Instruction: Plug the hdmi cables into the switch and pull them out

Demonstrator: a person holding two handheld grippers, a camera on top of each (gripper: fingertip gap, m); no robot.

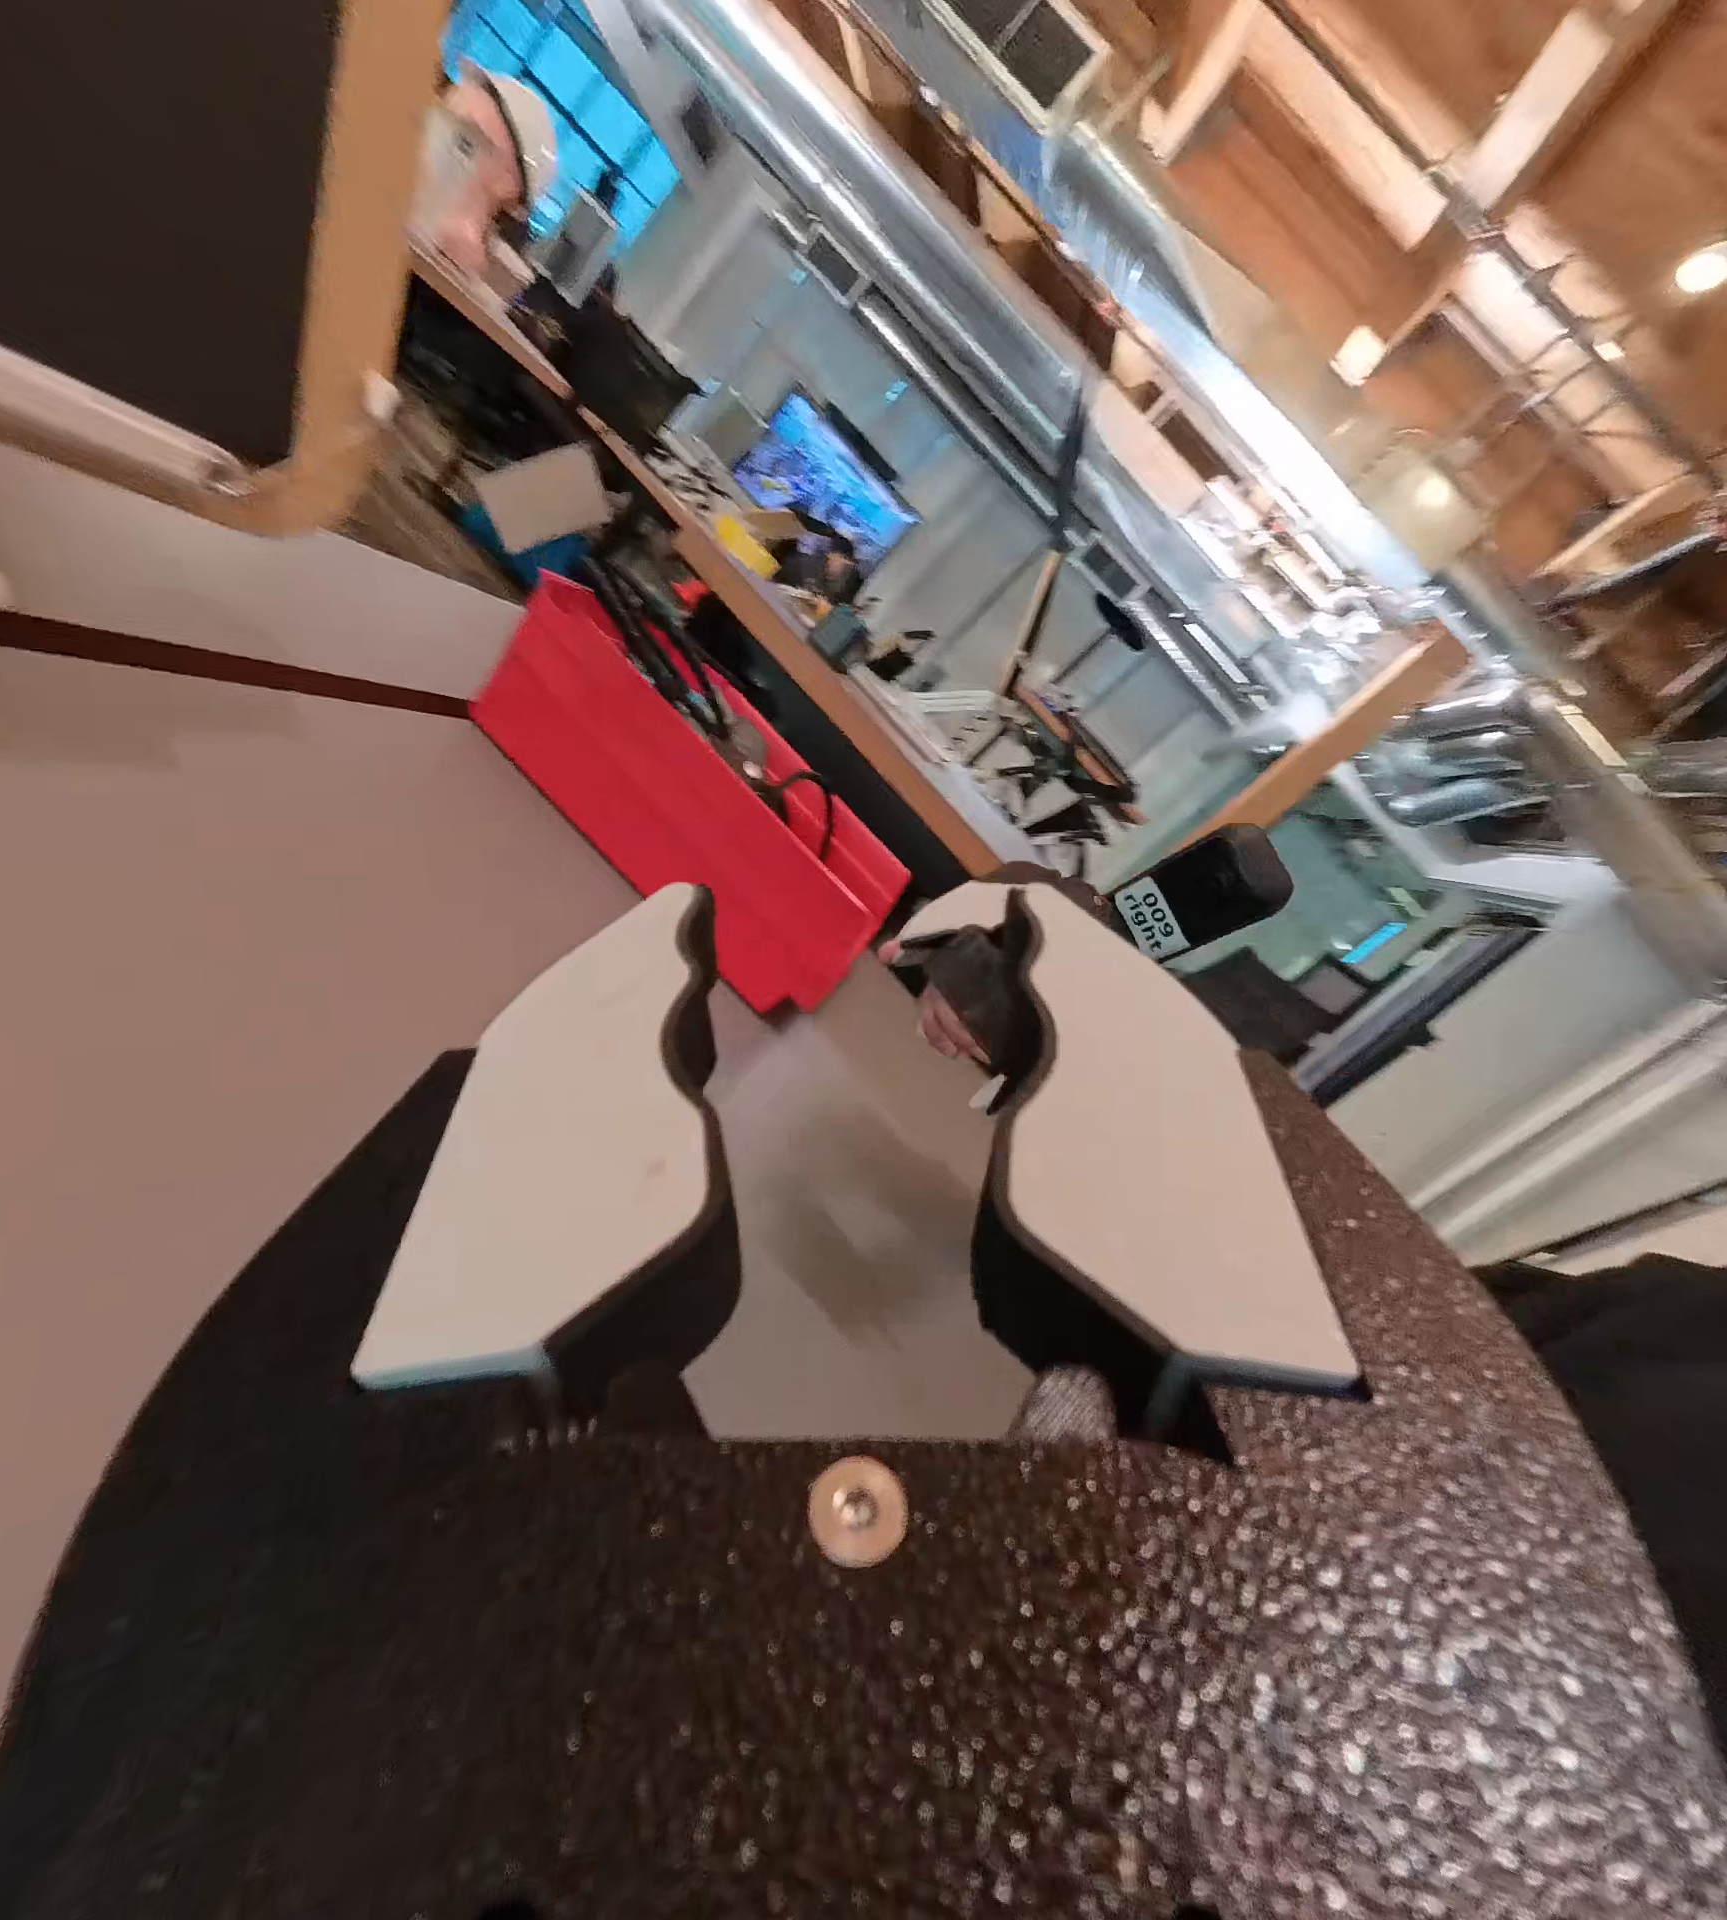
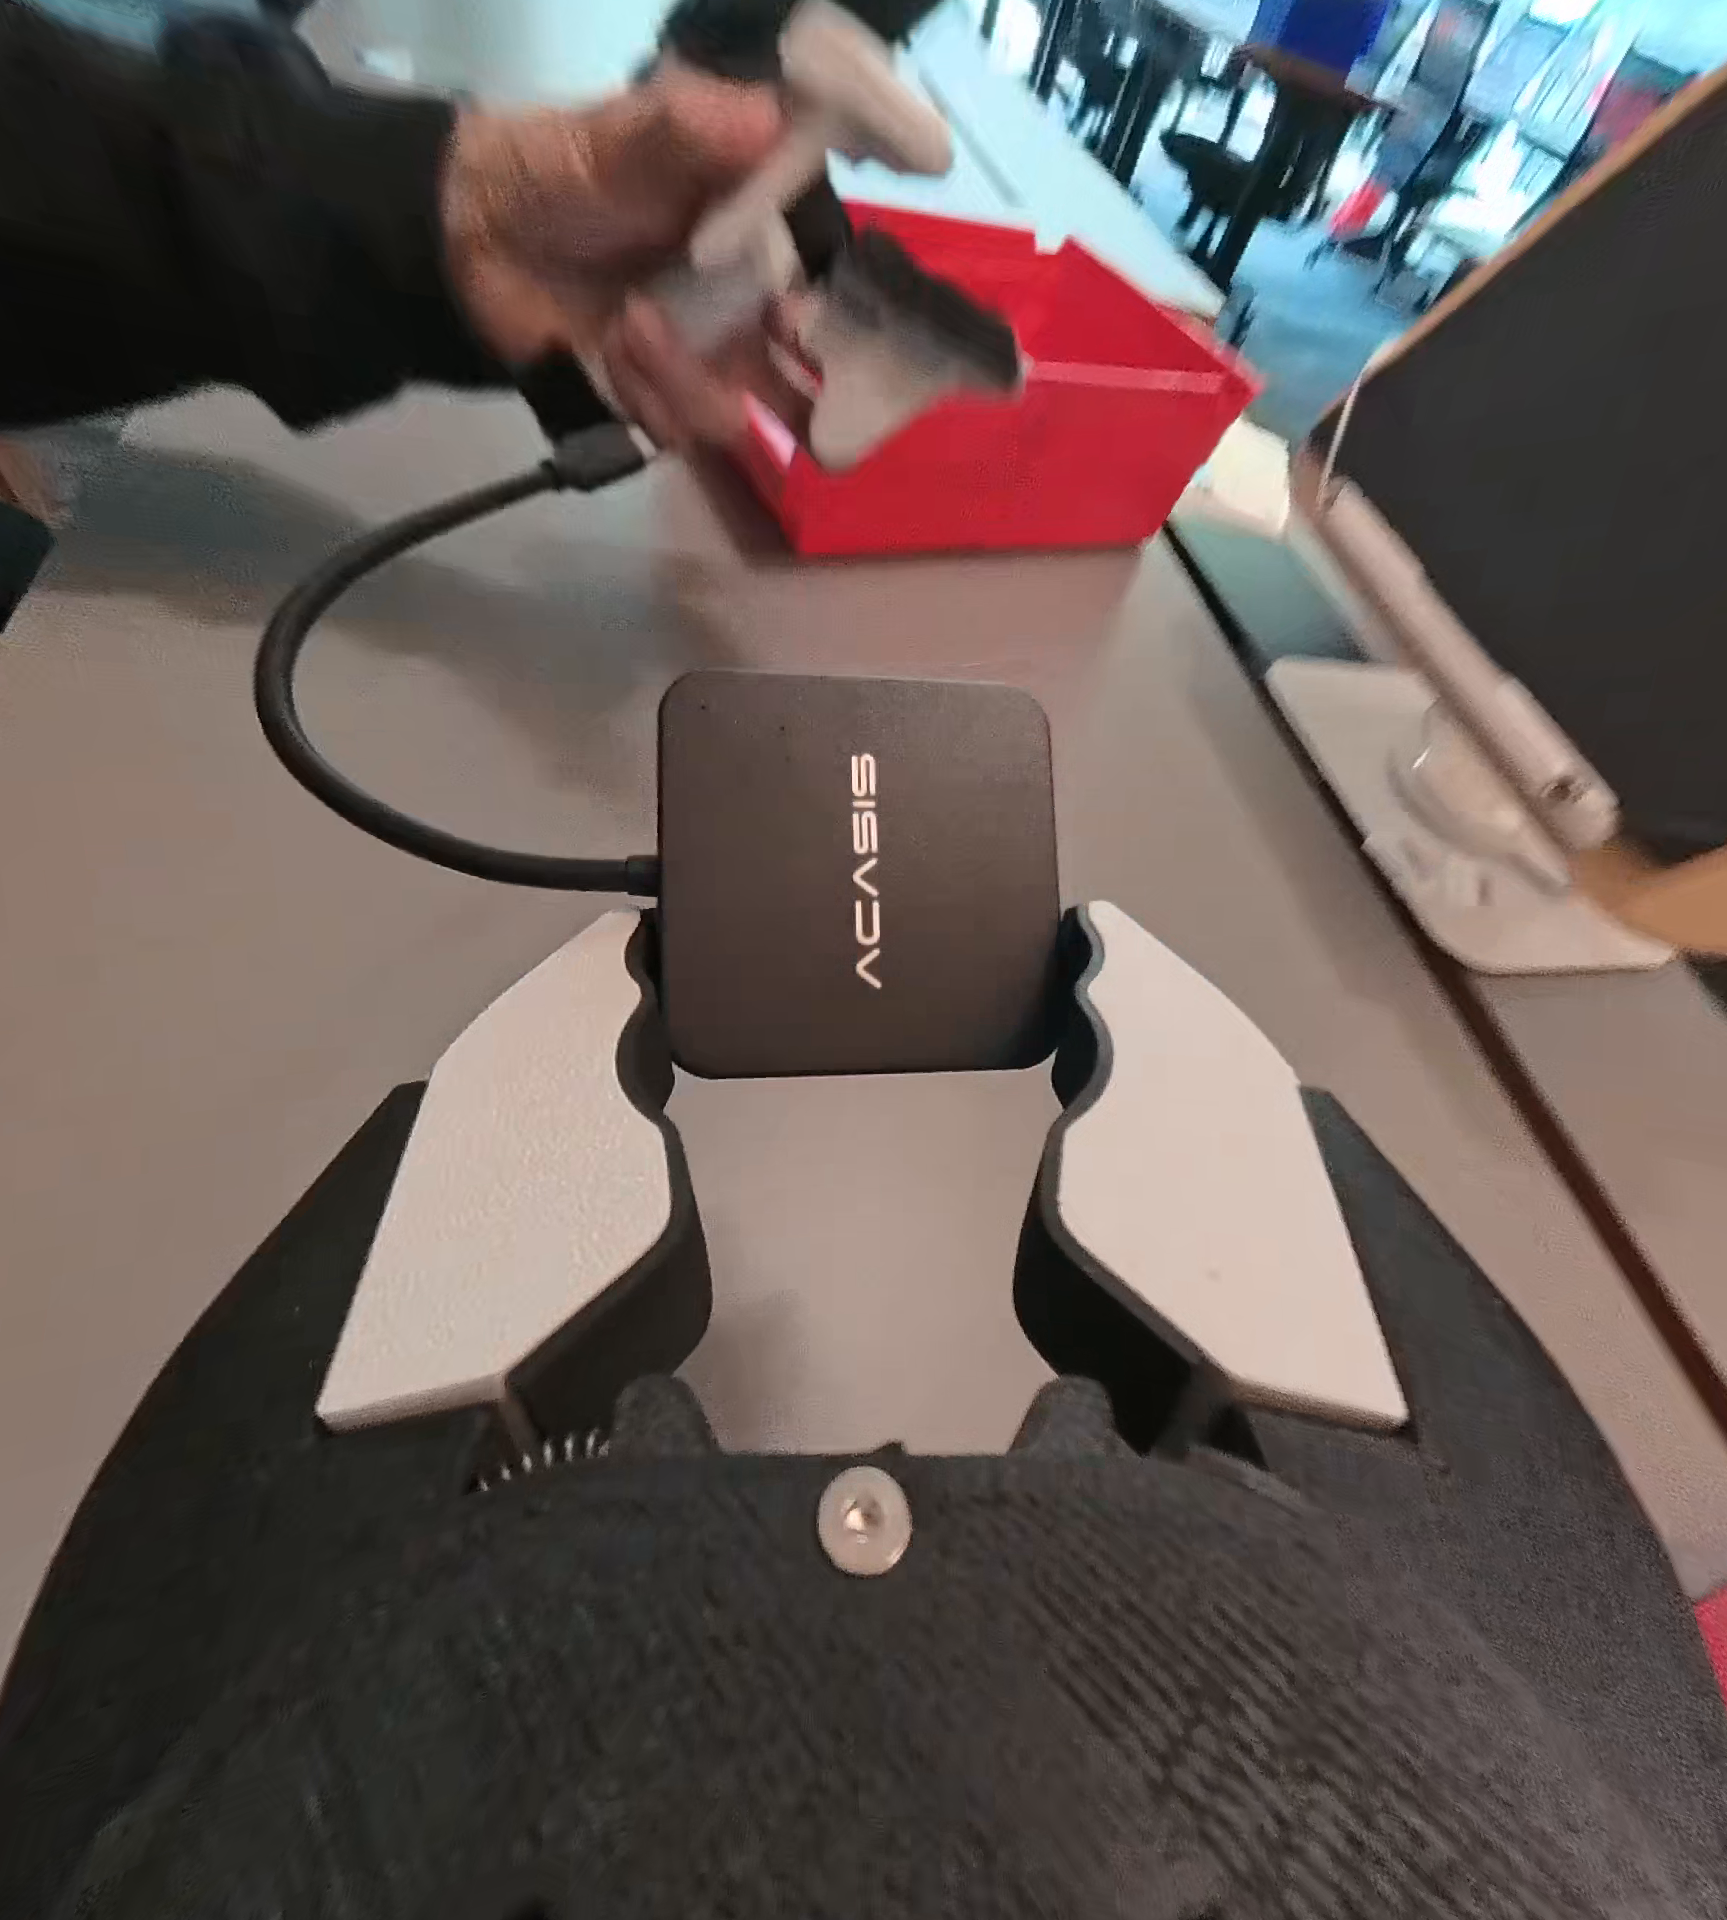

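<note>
The black square switch [image 2: 854, 873] lies flat on the grey table [image 2: 215, 1039]. My right gripper [image 2: 859, 935] is shut on the switch's near end, one finger on each side. A short black cable [image 2: 319, 758] runs from the switch's left side and curves to a plug [image 2: 589, 457] lying farther back. My left gripper [image 1: 854, 935] is open and empty, held tilted above the table. It shows blurred in the right wrist view [image 2: 869, 343], in a person's hand, over a red bin [image 2: 994, 488]. The red bin [image 1: 651, 810] holds black cables [image 1: 672, 665].
A dark monitor [image 2: 1617, 468] on a white stand [image 2: 1461, 790] is at the table's right. A seam [image 1: 163, 655] crosses the tabletop. The right gripper's camera [image 1: 1212, 894] shows past my left fingers. A workshop with benches lies beyond.
</note>
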